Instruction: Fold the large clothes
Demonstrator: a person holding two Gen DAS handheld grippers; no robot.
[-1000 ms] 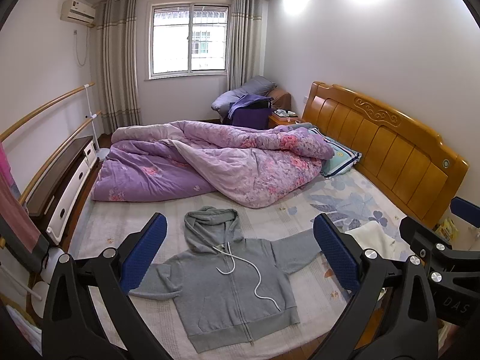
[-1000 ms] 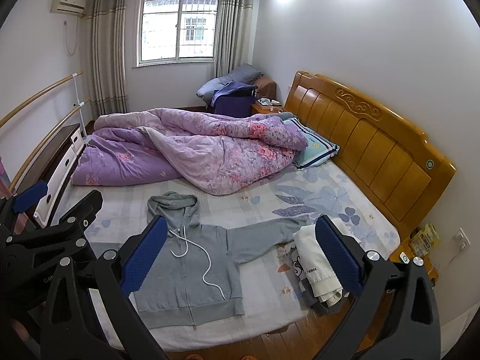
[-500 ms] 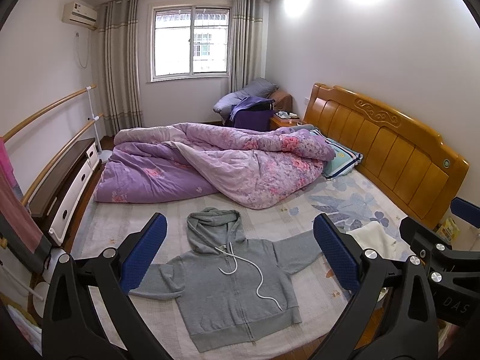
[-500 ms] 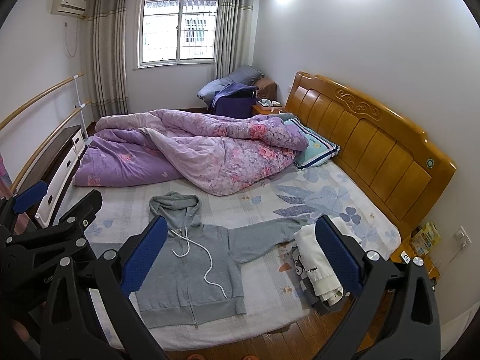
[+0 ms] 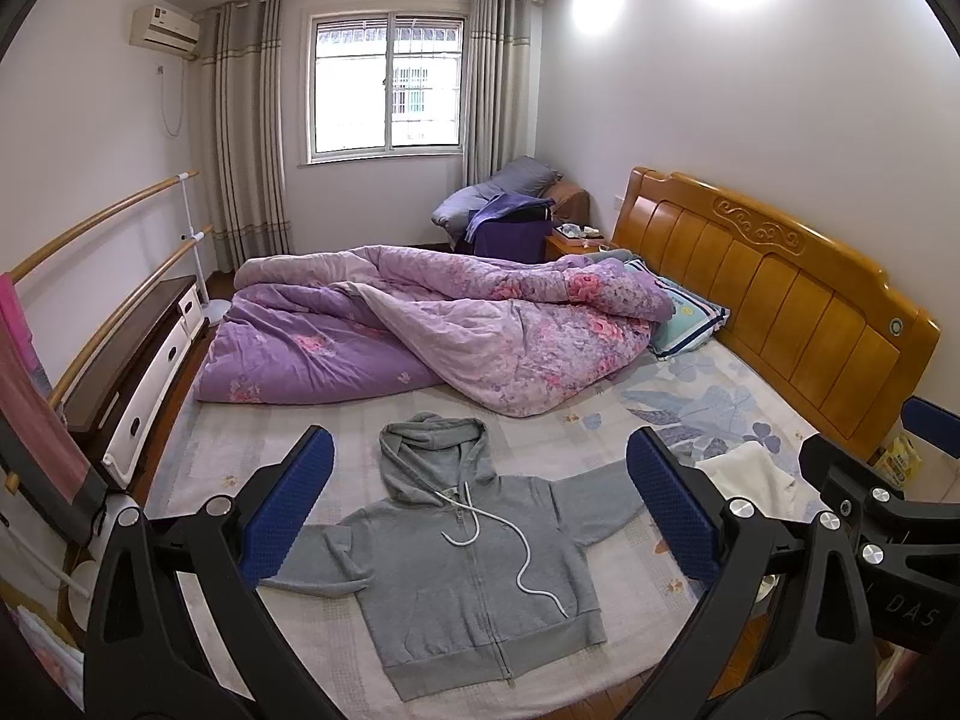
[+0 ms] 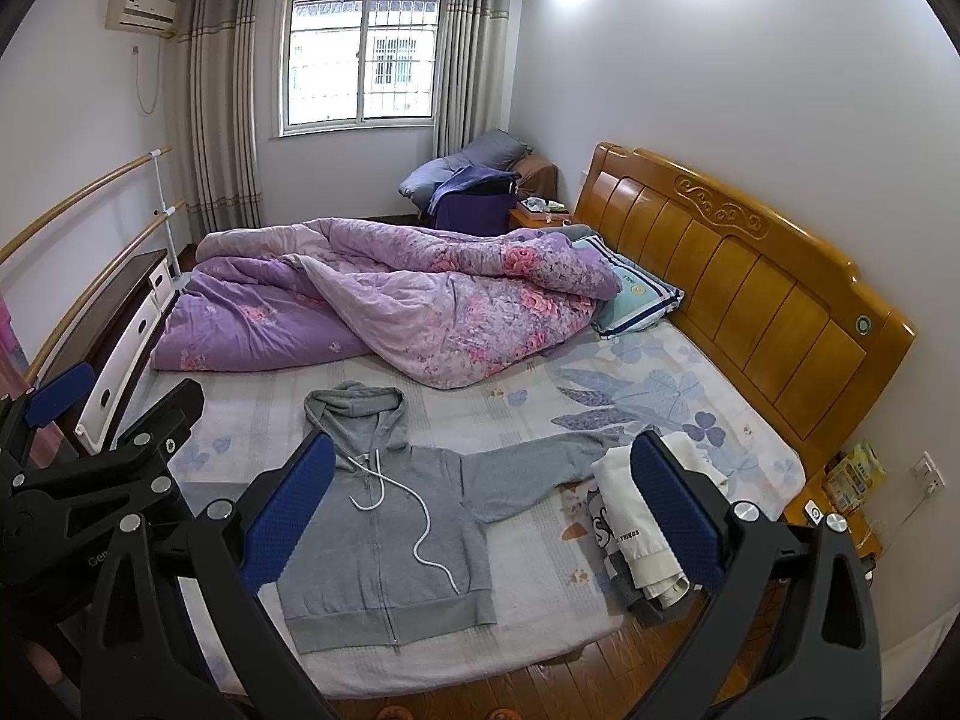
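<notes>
A grey zip hoodie (image 5: 474,576) lies flat and face up on the bed near its front edge, hood away from me, both sleeves spread out, a white drawstring across its chest. It also shows in the right wrist view (image 6: 384,540). My left gripper (image 5: 477,510) is open and empty, held above and in front of the hoodie. My right gripper (image 6: 480,510) is open and empty too, over the hoodie's right sleeve. Neither touches the cloth.
A rumpled purple floral quilt (image 5: 432,330) fills the far half of the bed. A stack of folded clothes (image 6: 642,528) sits at the bed's front right corner. The wooden headboard (image 6: 750,300) is on the right, a low cabinet (image 5: 126,372) on the left.
Both grippers have drifted slightly back and up, so the hoodie sits a little lower in both views. Jaws stay open. The hoodie has not moved.
</notes>
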